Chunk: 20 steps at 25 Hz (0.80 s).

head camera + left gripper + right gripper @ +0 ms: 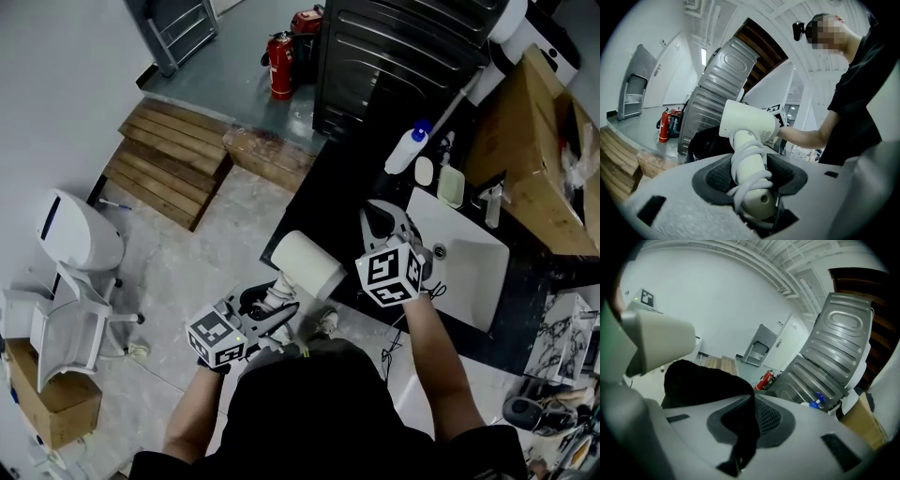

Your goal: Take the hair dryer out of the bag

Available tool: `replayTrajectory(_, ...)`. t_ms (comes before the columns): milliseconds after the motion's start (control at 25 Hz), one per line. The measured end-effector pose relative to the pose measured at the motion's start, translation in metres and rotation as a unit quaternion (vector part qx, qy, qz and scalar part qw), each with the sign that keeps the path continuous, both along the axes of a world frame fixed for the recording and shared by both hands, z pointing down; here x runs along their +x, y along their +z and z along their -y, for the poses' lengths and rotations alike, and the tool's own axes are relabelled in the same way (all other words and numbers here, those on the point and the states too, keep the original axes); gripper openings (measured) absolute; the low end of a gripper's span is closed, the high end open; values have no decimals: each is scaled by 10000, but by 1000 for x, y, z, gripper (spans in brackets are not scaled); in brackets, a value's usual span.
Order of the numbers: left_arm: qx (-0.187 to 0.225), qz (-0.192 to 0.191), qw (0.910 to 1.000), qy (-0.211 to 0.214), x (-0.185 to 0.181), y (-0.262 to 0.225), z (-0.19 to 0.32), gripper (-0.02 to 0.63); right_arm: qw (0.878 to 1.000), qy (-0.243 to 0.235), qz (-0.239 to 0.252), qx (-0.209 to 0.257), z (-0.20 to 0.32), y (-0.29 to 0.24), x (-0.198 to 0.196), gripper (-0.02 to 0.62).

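Observation:
The white hair dryer [305, 262] is out in the air over the counter edge. My left gripper [267, 314] grips its handle [751, 187], which has the white cord wound round it, and the barrel [749, 125] stands above the jaws. My right gripper [384, 225] is shut on a fold of the black bag [701, 380], which hangs limp from the pads. The bag [705, 143] also shows as a dark mass behind the dryer in the left gripper view. In the right gripper view the dryer's barrel [661, 341] is at the left, beside the bag and apart from it.
A white sink [464, 258] is set in the black counter [337, 187] to the right, with a spray bottle [408, 148] behind it. On the floor stand a red fire extinguisher [280, 64], wooden pallets [173, 159] and a white chair [70, 281].

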<state>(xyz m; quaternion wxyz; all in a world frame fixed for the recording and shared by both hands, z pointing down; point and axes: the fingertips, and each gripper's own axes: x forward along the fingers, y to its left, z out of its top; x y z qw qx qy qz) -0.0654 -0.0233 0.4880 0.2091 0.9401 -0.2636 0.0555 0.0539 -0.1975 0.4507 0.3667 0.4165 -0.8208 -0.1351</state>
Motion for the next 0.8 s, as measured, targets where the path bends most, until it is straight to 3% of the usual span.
replayTrajectory(280, -27, 104, 9986, -514, -40, 2, 8, 230, 9975, -343, -221, -571, -70, 43, -22, 29)
replayTrajectory(800, -56, 42, 9985, -540, -45, 8, 24, 230, 9836, -370, -169, -1754, -146, 102, -43, 51)
